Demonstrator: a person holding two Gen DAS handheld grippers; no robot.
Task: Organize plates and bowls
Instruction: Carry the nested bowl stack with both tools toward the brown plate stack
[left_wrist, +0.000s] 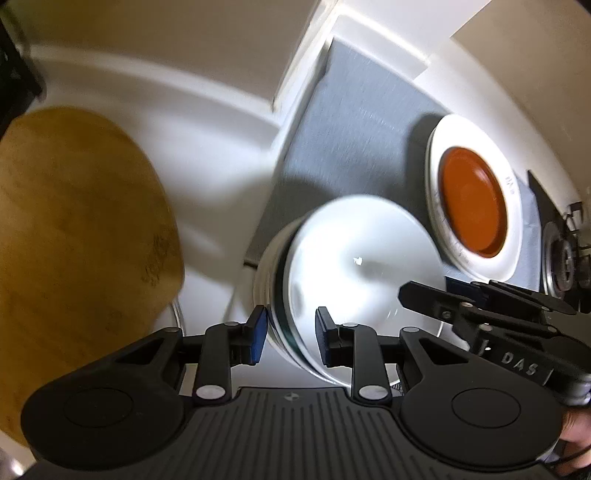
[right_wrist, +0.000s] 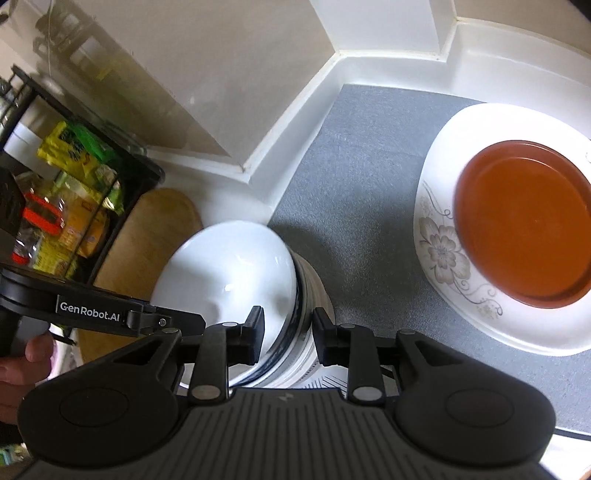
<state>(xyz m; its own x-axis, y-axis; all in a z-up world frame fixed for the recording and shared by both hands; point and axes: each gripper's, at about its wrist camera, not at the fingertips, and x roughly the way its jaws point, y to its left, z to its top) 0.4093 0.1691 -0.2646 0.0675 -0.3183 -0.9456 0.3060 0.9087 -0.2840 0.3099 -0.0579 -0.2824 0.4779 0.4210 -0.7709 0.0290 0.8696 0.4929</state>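
A stack of white bowls (left_wrist: 354, 266) sits at the edge of a grey mat (left_wrist: 354, 122); it also shows in the right wrist view (right_wrist: 229, 269). My left gripper (left_wrist: 290, 334) has its jaws either side of the stack's rim, with a gap showing at the pads. My right gripper (right_wrist: 288, 332) straddles the rim from the other side; whether it grips is unclear. It also shows in the left wrist view (left_wrist: 424, 295). An orange plate (right_wrist: 524, 221) lies on a white floral plate (right_wrist: 443, 258) on the mat, to the right.
A round wooden board (left_wrist: 74, 258) lies left of the bowls. A black rack (right_wrist: 74, 192) holding packets stands at the left in the right wrist view. White walls and a raised ledge (right_wrist: 325, 85) border the counter. A stove burner (left_wrist: 561, 258) is far right.
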